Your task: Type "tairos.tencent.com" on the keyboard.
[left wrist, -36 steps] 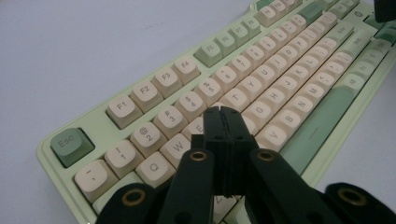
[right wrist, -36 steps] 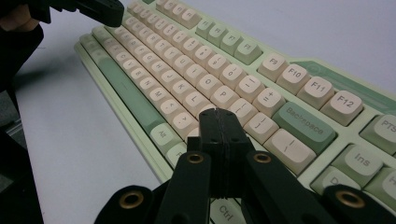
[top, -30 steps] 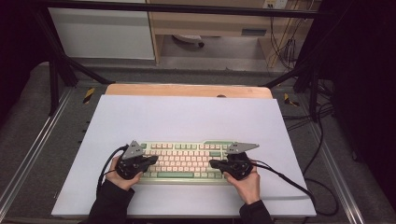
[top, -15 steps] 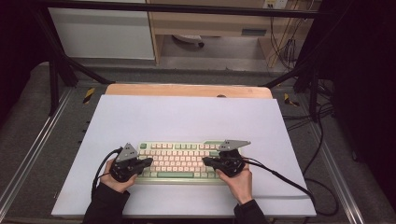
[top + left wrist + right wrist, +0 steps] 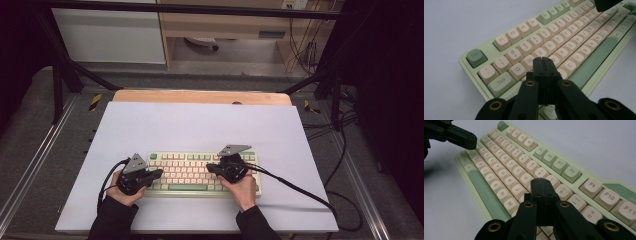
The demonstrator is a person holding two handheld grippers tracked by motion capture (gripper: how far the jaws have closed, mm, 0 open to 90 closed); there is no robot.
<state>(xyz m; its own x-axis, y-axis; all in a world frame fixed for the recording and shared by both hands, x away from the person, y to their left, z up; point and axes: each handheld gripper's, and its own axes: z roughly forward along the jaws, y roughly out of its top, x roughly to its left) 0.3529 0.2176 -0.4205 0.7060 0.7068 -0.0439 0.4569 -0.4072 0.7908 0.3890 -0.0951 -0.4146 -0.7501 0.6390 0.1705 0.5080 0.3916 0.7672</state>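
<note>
A pale green keyboard (image 5: 192, 172) with cream keys lies near the front of the white table top. My left gripper (image 5: 159, 173) is shut, with nothing between its jaws. Its tip (image 5: 542, 60) hovers just over the letter keys at the left end of the keyboard (image 5: 564, 40), near W and S. My right gripper (image 5: 210, 167) is shut on nothing too. Its tip (image 5: 540, 181) sits low over the keys right of the middle of the keyboard (image 5: 506, 167), near I and O. The two tips point toward each other. Whether either tip touches a key cannot be told.
The white sheet (image 5: 200, 125) covers the table, with a wooden strip (image 5: 200, 96) along the far edge. A black cable (image 5: 295, 187) trails from the right gripper to the front right. Black frame bars (image 5: 60, 75) and metal rails stand at both sides.
My right gripper has moved left, from the keyboard's right end to over the keys right of its middle. The left gripper has barely shifted. The keyboard stays put.
</note>
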